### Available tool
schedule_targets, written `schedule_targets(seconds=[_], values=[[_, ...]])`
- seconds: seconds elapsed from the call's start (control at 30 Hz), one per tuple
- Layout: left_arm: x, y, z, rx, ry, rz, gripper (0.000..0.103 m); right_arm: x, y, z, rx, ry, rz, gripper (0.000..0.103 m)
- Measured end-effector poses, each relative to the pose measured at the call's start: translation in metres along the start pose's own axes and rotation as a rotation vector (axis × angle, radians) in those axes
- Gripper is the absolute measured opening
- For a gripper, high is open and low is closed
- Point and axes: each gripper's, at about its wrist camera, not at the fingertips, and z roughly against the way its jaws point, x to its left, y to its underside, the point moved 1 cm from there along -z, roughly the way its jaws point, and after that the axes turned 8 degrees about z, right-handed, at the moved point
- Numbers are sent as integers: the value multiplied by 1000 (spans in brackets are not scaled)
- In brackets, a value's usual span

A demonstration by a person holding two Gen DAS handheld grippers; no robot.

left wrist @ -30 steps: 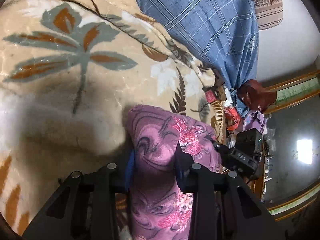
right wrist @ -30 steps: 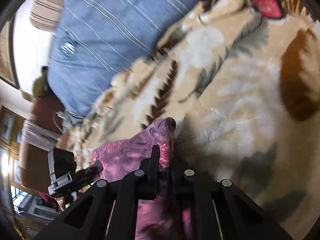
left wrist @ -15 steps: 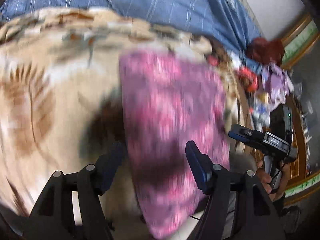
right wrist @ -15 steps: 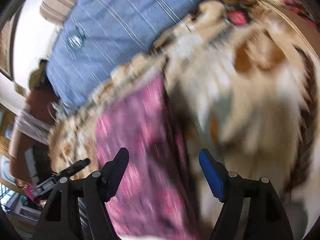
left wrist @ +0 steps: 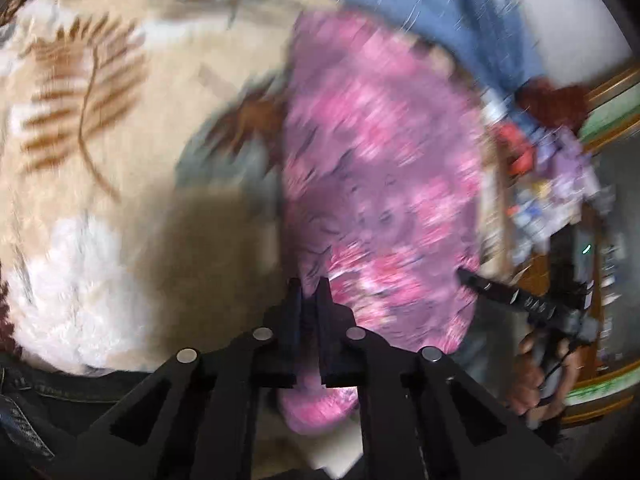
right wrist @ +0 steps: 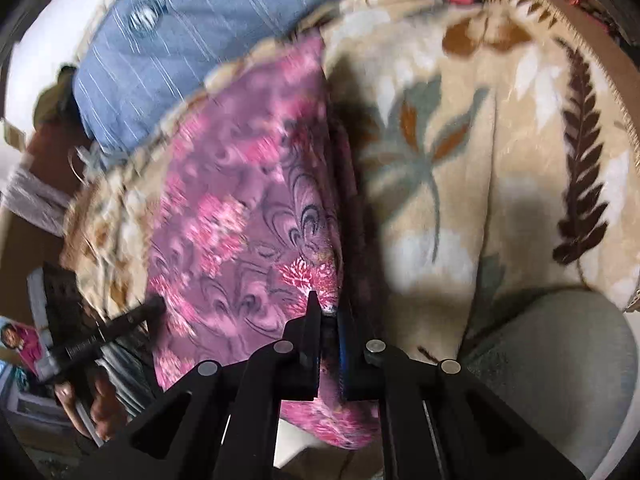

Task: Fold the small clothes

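Note:
A pink and purple floral garment lies spread flat on a beige leaf-patterned blanket. My left gripper is shut on the garment's near edge, close to its left side, and cloth shows between and below the fingers. In the right wrist view the same garment runs away from me, and my right gripper is shut on its near right corner. Each view shows the other gripper beside the cloth, held in a hand.
A blue checked cloth lies at the far side of the blanket. Cluttered items sit past the bed's right edge. A grey padded surface is at the near right.
Both grippers let go of the bunched garment, opened wide and drew back to its near edge. They have shut there again, and the garment now lies spread out.

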Motion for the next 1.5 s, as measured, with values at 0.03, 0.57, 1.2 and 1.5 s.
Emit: schedule_targets(seconds=[0.03, 0.57, 1.2, 1.5], values=[[-1, 3, -3, 5, -21, -15, 9, -4, 2, -12, 26, 2, -3, 8], [-2, 46, -16, -28, -109, -55, 15, 22, 29, -11, 16, 44, 86, 39], [-26, -36, 59, -178, 65, -70, 61, 20, -54, 64, -286, -144, 70, 85], [-16, -129, -20, -77, 218, -32, 61, -37, -138, -25, -210, -304, -101, 61]])
